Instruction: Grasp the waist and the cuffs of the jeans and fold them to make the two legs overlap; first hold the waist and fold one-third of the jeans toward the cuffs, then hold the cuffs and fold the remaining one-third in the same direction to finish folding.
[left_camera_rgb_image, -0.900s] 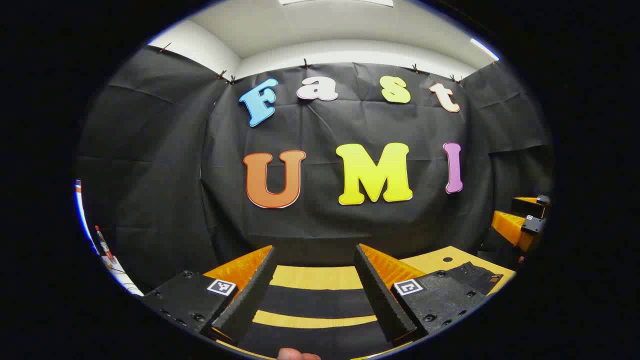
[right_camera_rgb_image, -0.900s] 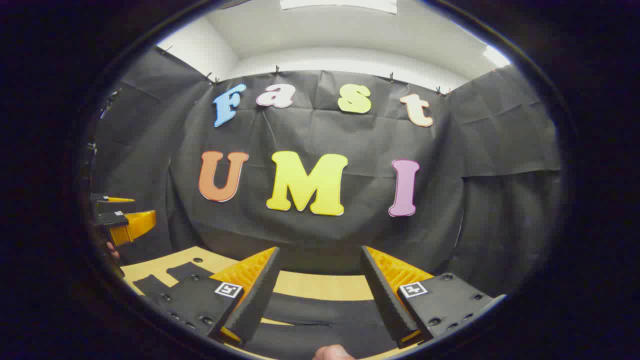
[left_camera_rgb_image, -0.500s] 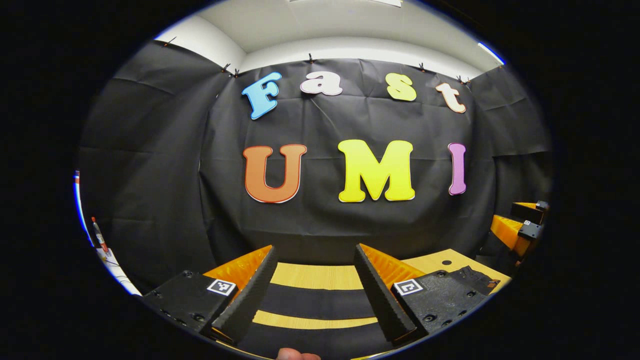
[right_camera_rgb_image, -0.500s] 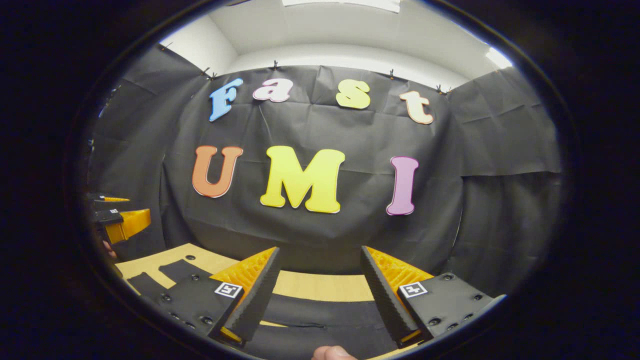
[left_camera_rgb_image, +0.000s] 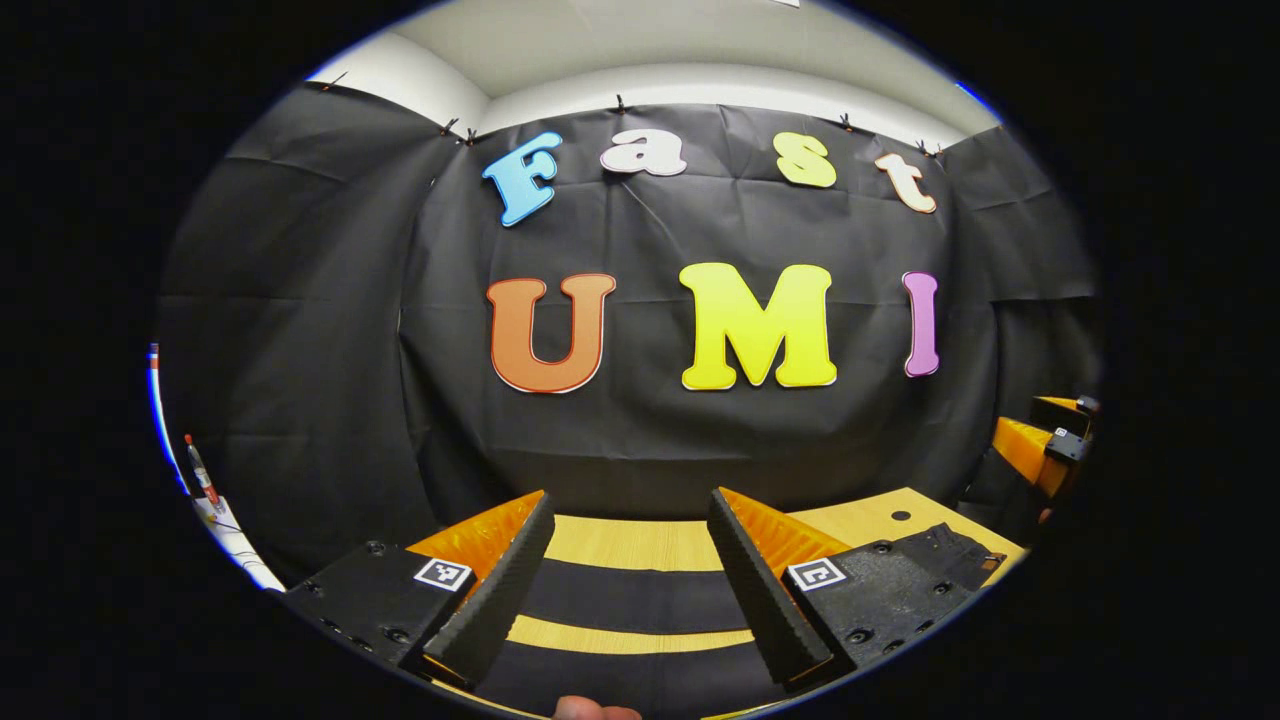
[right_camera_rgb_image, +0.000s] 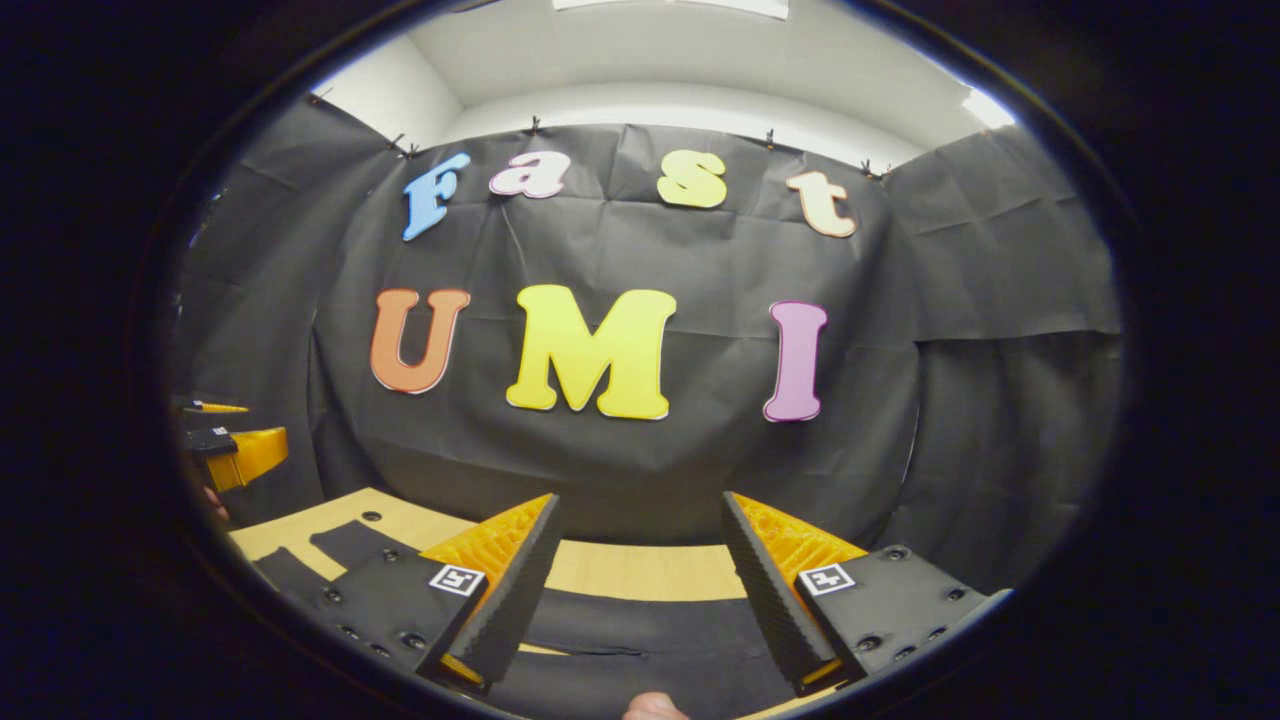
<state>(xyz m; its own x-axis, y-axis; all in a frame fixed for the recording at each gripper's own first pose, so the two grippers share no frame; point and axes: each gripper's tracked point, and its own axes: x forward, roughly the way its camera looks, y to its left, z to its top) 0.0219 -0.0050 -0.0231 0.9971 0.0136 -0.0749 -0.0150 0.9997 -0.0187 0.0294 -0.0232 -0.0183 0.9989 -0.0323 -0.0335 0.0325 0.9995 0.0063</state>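
The black jeans (left_camera_rgb_image: 630, 600) lie flat on a wooden table (left_camera_rgb_image: 630, 545). In the left gripper view their two legs cross as dark bands under my left gripper (left_camera_rgb_image: 628, 500), which hovers open with nothing between its fingers. The waist end (left_camera_rgb_image: 950, 550) lies off to the right, with my right gripper (left_camera_rgb_image: 1045, 450) beyond it. In the right gripper view my right gripper (right_camera_rgb_image: 640, 500) is open above more of the black jeans (right_camera_rgb_image: 640, 625). The jeans' legs (right_camera_rgb_image: 340, 545) run off to the left, where my left gripper (right_camera_rgb_image: 235, 450) shows.
Black cloth walls close in the table on the far side and both flanks. A small round hole (left_camera_rgb_image: 900, 516) marks the tabletop near the waist. A red-tipped pen (left_camera_rgb_image: 200, 475) lies on a white surface at the far left. A thumb (left_camera_rgb_image: 595, 710) shows at the bottom edge.
Both views have tipped slightly downward, so the wall has slid up in frame and a little more table shows. The right gripper has also turned slightly right. Both stay open.
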